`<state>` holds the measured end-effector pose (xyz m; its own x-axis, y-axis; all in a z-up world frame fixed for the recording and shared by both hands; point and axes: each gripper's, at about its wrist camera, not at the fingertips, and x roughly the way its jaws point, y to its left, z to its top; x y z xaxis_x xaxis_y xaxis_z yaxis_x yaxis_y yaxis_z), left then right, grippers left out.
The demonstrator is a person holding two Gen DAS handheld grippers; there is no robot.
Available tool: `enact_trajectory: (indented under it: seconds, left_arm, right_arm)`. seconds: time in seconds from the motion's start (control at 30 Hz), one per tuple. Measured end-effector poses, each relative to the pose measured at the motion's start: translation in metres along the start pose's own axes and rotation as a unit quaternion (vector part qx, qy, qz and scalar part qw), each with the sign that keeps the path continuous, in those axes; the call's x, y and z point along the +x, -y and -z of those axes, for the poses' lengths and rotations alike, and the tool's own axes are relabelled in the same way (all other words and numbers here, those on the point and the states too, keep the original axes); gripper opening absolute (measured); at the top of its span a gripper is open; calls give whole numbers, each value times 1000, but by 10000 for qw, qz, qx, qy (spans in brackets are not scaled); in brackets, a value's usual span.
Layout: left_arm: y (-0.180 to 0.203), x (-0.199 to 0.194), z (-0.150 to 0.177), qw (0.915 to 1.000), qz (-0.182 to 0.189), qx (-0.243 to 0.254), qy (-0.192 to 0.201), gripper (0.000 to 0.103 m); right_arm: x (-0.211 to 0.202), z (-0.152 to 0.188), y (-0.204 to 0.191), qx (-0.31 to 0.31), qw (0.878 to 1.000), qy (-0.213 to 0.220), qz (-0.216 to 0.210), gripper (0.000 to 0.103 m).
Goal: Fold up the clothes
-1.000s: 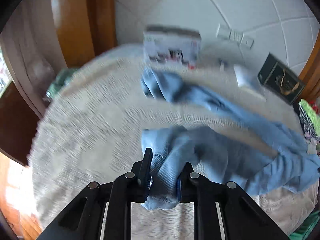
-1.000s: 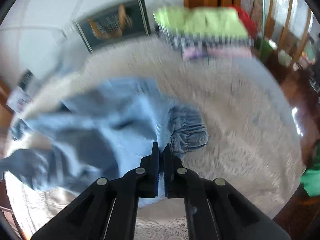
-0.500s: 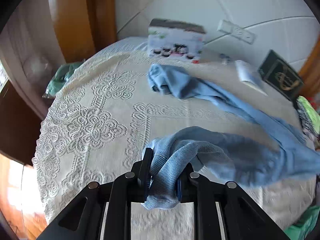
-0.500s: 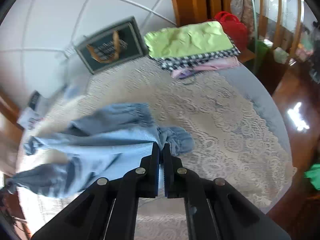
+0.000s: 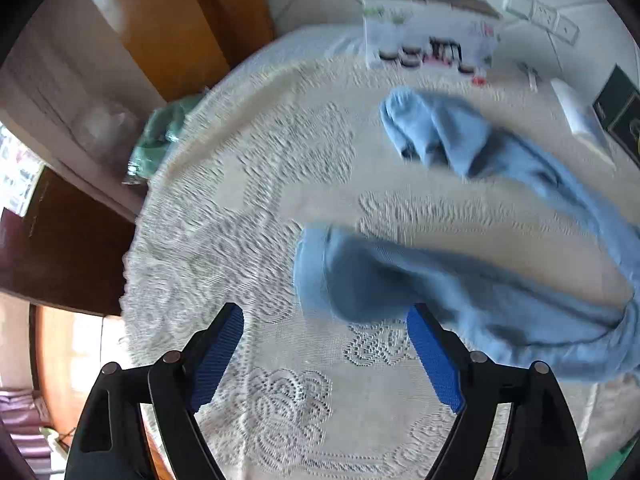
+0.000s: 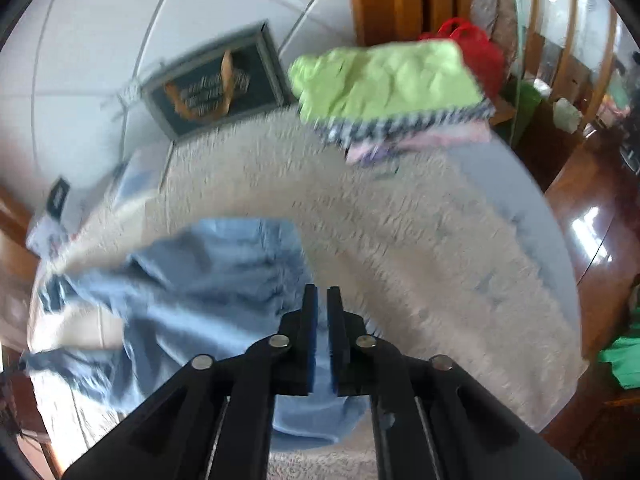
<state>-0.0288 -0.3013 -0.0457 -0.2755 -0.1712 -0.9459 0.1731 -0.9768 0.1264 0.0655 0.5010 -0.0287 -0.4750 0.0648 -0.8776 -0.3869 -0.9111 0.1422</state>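
The left gripper (image 5: 324, 344) is gaping wide, releasing the crumpled light-blue fabric garment (image 5: 460, 292) onto the lace-covered bench (image 5: 248, 216). The right gripper (image 6: 322, 312) is just parting, empty. Folding remains; 1 folded stack (image 6: 392, 96) is waiting.

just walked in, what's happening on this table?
A person with a gripper in each hand is folding clothes on a lace-covered table. The left gripper has just opened wide and let go of the blue garment, which lies crumpled ahead of its fingers. The right gripper has just begun opening; its narrow gap looks empty. A folded pile sits at the far edge.
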Motion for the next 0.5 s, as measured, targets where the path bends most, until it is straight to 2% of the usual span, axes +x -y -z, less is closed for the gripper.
enact_trajectory:
  seconds: [0.03,0.07,0.1,0.2,0.33,0.5]
  left_arm:
    - [3,3,6,10000,61,58,9,85]
    - [7,5,12,9998,130,155,43,85]
    - [13,5,17,9995,163,270,91,85]
    - [30,4,25,9979,191,564,270,85]
    - [39,10,24,9971,371,560,361,85]
    - [36,21,24,9972,457,446,393,85]
  right_arm:
    - [6,9,-9,-170,9998,-93,29,22]
    - [11,20,-22,-408,9990,-194,13,35]
    - [15,29,-36,-682,9973,-278,-61,42]
    - [23,49,-88,-1387,9885,-409,-435,42]
    - [32,63,-165,-2177,9700,-497,-961,42]
    - [55,79,-242,-2857,9495,-660,-1116,42]
